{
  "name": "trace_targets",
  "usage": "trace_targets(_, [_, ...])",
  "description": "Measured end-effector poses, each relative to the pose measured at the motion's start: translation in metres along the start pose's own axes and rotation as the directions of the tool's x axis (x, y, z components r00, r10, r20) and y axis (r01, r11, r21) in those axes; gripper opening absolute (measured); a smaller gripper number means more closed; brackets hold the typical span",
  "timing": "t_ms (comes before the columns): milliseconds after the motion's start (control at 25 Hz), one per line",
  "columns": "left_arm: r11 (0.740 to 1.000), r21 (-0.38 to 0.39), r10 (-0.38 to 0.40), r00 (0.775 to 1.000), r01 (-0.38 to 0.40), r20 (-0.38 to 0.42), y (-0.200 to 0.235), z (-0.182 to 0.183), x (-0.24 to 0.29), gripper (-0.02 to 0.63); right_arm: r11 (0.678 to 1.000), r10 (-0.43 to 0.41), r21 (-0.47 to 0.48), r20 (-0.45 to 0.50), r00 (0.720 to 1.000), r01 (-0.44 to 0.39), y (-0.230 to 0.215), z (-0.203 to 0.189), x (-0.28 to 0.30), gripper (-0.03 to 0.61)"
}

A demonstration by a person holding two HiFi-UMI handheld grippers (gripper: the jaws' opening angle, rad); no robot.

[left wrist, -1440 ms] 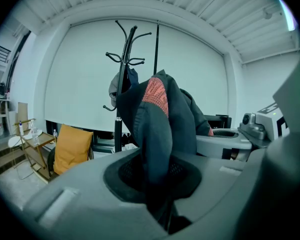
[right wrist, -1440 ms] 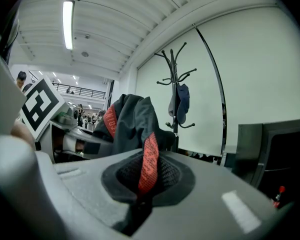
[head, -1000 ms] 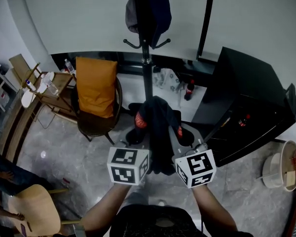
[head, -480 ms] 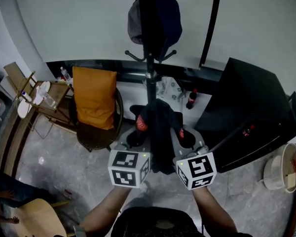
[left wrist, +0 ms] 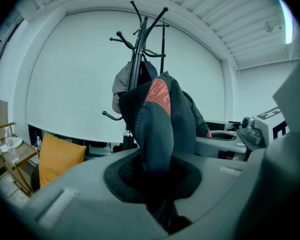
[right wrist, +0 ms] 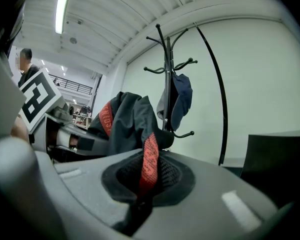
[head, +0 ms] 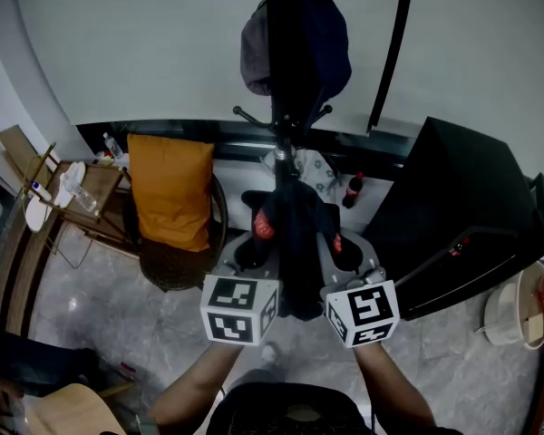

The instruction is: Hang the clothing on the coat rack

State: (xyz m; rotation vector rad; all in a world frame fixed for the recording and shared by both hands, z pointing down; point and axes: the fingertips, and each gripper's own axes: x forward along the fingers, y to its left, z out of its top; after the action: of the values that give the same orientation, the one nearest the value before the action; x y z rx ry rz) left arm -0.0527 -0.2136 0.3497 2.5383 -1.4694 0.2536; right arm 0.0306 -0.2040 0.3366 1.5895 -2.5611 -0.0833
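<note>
A dark garment [head: 295, 243] with red trim hangs bunched between my two grippers, in front of the black coat rack [head: 284, 107]. My left gripper [head: 252, 243] is shut on a dark fold of it [left wrist: 162, 134]. My right gripper [head: 337, 243] is shut on its red strap [right wrist: 150, 159], and the rest of the garment [right wrist: 132, 121] rises to that strap's left. The rack [left wrist: 140, 49] stands just beyond the garment, its upper hooks bare. A grey cap and a navy piece [head: 299, 43] hang on it lower down. The garment hides the lower pole.
A chair with an orange cushion [head: 170, 188] stands left of the rack. A big black cabinet [head: 462, 216] is on the right, a thin curved black pole [head: 390, 53] behind it. A wooden side table [head: 63, 188] stands at far left, a bucket [head: 521, 315] at far right.
The rack has come lower and larger in the head view, and its top hooks now show. Both grippers still hold the garment together, closer to the pole.
</note>
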Motion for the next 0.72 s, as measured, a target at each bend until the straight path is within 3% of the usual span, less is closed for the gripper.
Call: trace_targets(720, [0.995,0.010,-0.104,0.994,0.104,0.021,0.030,0.020,0.038,0.048,0.990,-0.143,0.002,-0.011,0.990,0.143,-0.025,0.010,0.040,0.015])
